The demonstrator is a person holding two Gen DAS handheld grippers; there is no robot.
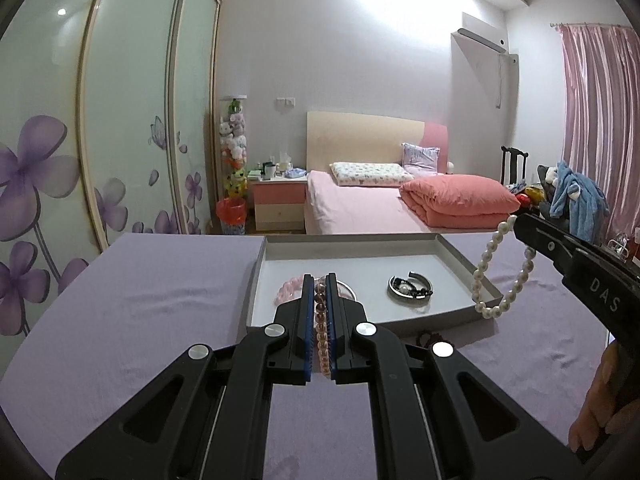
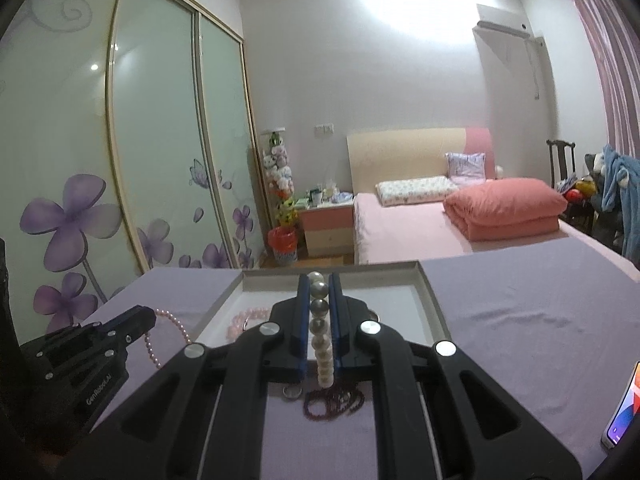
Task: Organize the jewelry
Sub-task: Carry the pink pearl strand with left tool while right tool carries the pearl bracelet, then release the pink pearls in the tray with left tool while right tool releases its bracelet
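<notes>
My left gripper is shut on a pink pearl strand, held above the near edge of a shallow grey tray. The strand also shows hanging from the left gripper in the right wrist view. My right gripper is shut on a white pearl strand; it dangles as a loop over the tray's right corner. Inside the tray lie a pink bead bracelet and a silver bangle with dark beads. A dark red bead string and a silver ring lie on the cloth before the tray.
The tray sits on a table with a purple cloth. A phone lies at the table's right edge. Beyond are a pink bed, a nightstand and sliding wardrobe doors.
</notes>
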